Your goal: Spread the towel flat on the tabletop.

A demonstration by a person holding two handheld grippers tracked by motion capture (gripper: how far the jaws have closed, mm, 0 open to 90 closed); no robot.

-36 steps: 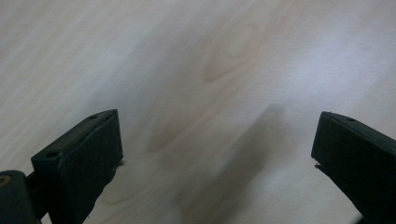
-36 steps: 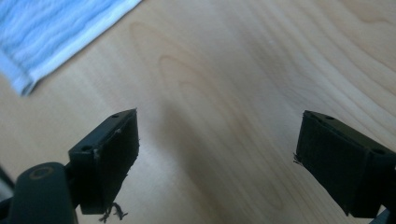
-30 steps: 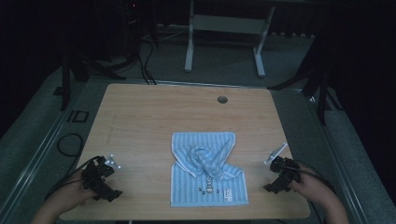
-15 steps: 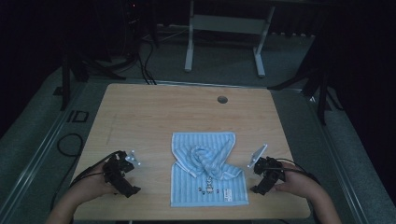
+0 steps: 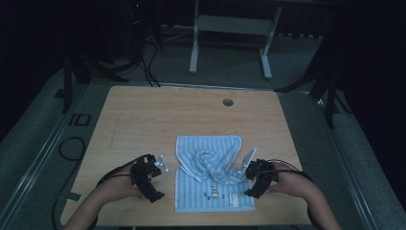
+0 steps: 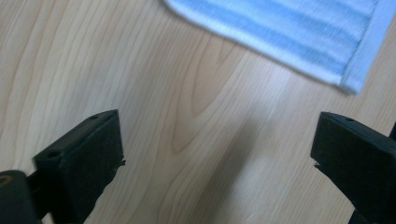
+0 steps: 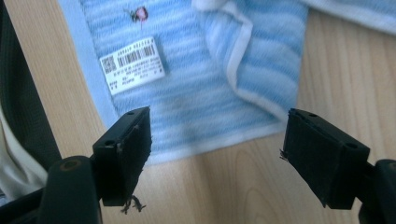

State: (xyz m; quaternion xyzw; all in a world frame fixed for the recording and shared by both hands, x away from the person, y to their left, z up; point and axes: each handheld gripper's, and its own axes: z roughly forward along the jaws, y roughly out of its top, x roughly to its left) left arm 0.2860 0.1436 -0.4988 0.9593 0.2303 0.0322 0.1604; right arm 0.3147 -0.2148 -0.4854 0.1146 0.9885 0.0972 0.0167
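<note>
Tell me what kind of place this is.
Probably a lab or recording room, not a home: a bare wooden table with a cable hole, cables trailing over grey carpet, and a metal stand in the dark behind. A striped towel lies on the table.

Your towel (image 5: 213,179) lies on the worktop (image 5: 158,115) between your left claw (image 5: 160,167) and right claw (image 5: 244,165).

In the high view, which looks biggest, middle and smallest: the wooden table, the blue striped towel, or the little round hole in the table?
1. Light wooden table, largest.
2. Blue striped towel.
3. Small round dark hole, smallest.
</note>
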